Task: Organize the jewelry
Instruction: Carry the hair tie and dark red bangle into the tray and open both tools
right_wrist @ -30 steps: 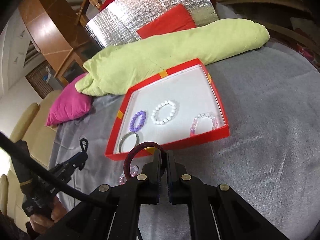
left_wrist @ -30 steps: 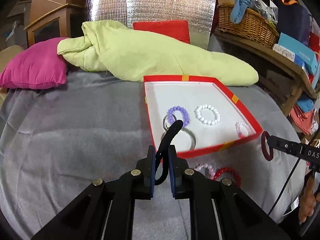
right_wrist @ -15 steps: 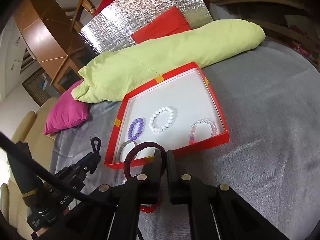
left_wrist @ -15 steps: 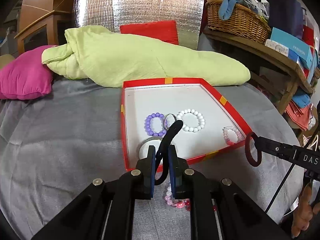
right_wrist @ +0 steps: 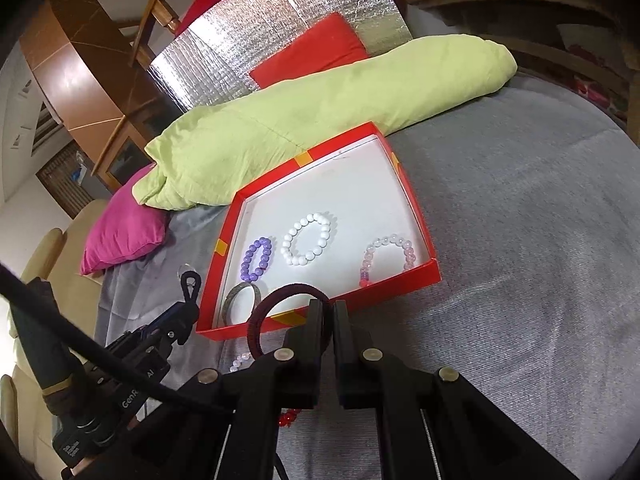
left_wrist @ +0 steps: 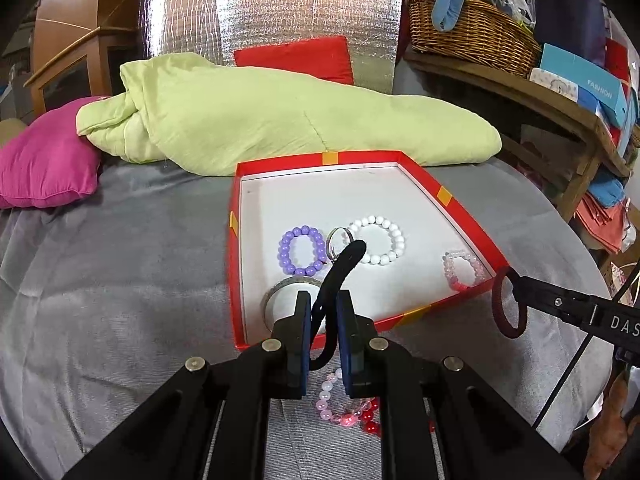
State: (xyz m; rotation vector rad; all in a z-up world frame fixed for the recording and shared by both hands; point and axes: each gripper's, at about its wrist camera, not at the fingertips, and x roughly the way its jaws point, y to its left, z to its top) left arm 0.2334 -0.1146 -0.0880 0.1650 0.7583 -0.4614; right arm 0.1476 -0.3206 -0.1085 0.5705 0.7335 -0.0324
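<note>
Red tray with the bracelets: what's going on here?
A person is sorting jewelry into the red tray with two handheld grippers. The left gripper is shut on a black hair tie, held over the tray's near edge. The right gripper is shut on a dark red hair tie, just outside the tray. Purple, white and pink bead bracelets and a silver bangle lie inside; more beads sit on the grey cloth.

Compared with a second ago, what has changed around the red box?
The left gripper, still shut on the black hair tie, has drifted sideways, so the red box now sits more centred ahead of it. The right gripper stays shut on the dark red hair tie, barely shifted. The bracelets in the box lie as before.
</note>
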